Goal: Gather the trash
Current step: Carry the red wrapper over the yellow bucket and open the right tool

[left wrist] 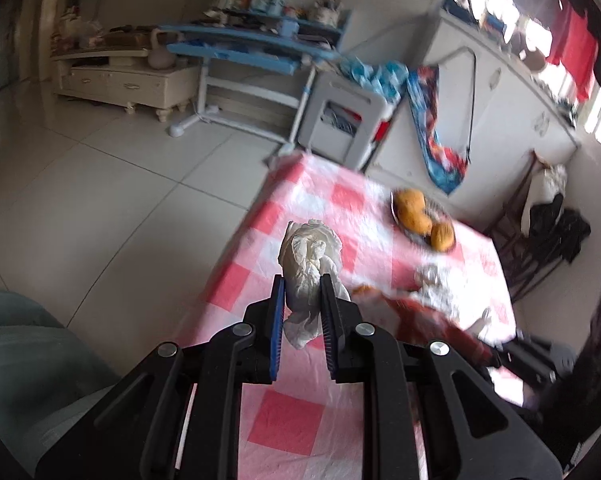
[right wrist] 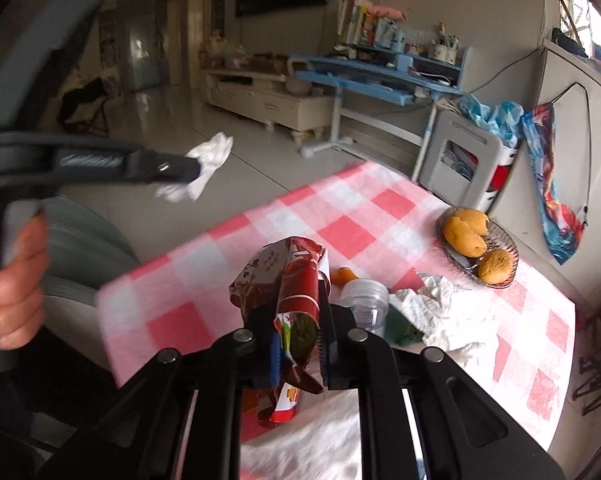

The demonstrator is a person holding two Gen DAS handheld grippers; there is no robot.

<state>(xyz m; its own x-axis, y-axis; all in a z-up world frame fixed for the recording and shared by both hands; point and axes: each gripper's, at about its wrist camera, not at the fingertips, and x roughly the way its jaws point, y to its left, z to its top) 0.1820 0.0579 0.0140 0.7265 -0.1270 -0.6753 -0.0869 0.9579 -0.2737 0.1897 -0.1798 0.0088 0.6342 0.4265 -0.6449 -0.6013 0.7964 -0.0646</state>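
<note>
With your left gripper (left wrist: 302, 280) clamping the crumpled white tissue (left wrist: 310, 258) and your right gripper (right wrist: 300, 308) pinching the red-brown foil snack wrapper (right wrist: 284, 280), lift both off the pink-checked tabletop (right wrist: 380, 216) without slackening.

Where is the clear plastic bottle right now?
In the right wrist view, the clear plastic bottle lies on the pink checked tablecloth, just right of the red snack wrapper in the right claw, beside crumpled white paper.

A lived-in home living room — TV cabinet (right wrist: 260, 100), blue study desk (right wrist: 376, 80), checked tablecloth (right wrist: 340, 216).
</note>
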